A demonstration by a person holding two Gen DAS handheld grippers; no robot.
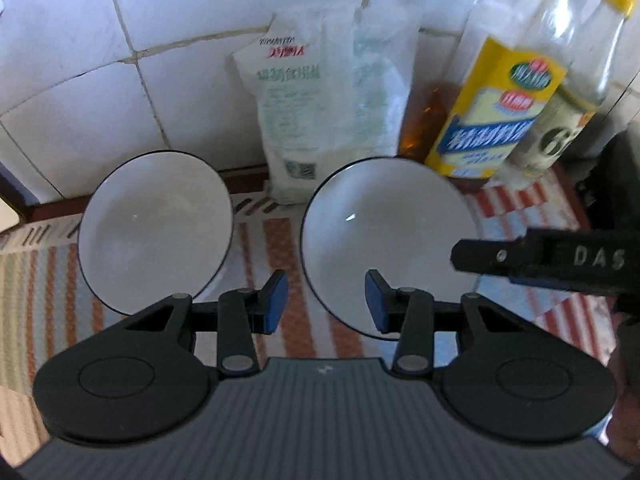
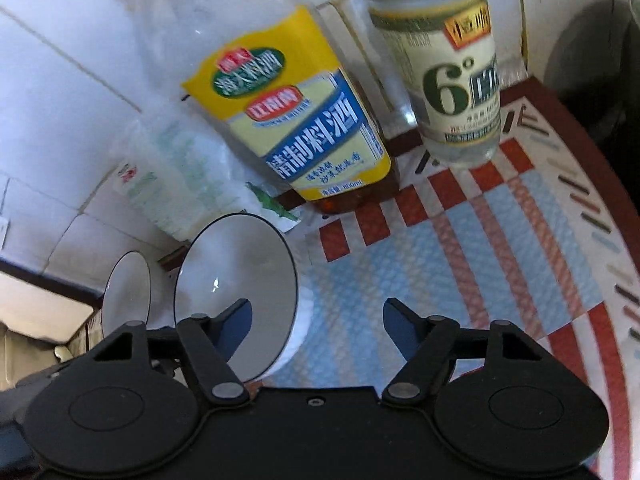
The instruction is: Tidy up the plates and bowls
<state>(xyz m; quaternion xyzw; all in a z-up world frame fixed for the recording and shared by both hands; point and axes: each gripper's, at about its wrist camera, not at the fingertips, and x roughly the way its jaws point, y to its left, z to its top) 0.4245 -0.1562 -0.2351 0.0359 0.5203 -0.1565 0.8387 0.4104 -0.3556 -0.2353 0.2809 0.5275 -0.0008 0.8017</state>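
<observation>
- Bowls: two white ones with dark rims sit on the striped mat, side by side but apart, in front of the tiled wall. The left bowl (image 1: 156, 232) is nearer the mat's edge; the right bowl (image 1: 386, 246) stands just in front of the salt bag (image 1: 324, 108) and the yellow-label bottle (image 1: 496, 108).
- Your left gripper (image 1: 326, 302) is released, jaws apart and holding nothing, hovering over the strip of mat between the two bowls. Its right pad overlaps the near rim of the right bowl in view, but contact cannot be told.
- Your right gripper (image 2: 316, 330) is also released and empty. Its left finger (image 2: 234, 326) lies across the right bowl (image 2: 236, 296) in the wrist view; the other finger hangs over bare mat (image 2: 400, 260).
- In my judgement the step is a rim grasp on the right bowl, in order to nest it into the left one. Pick one gripper for it; both crowd the same bowl now, so draw the other back.
- Set one pad inside the rim and one outside, then clench squarely. Glazed ware is slick and a shallow bite may let it swing.
- Lift straight up before you travel. The bottles, including the clear vinegar bottle (image 2: 452, 64), stand close behind, and a sideways sweep could topple them.
- Lower it centred over the left bowl and let go only once it is seated.
</observation>
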